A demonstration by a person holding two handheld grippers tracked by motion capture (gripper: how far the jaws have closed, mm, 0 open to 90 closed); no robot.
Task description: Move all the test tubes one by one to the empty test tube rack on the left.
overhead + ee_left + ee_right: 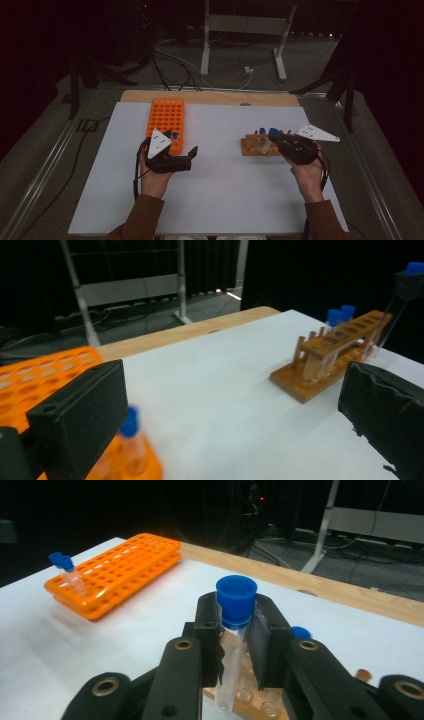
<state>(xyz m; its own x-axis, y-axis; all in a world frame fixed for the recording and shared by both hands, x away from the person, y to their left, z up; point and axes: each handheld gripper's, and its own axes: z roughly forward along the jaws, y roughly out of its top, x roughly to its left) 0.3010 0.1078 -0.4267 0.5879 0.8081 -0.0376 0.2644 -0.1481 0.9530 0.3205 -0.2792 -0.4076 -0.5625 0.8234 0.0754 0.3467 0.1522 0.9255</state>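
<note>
High view: white table carried two racks, well apart. Orange rack lay far left with blue-capped tubes at its near end; wooden rack sat at right with two capped tubes standing in it. Left gripper hung just beside the orange rack's near end, jaws wide apart, nothing between them. Right gripper was clamped on a clear tube just under its blue cap, tube upright with its tip over the wooden rack's holes. Judged step: moving one tube between racks, which way not clear. Next move calls for keeping the tube upright and lining its tip with a free hole.
</note>
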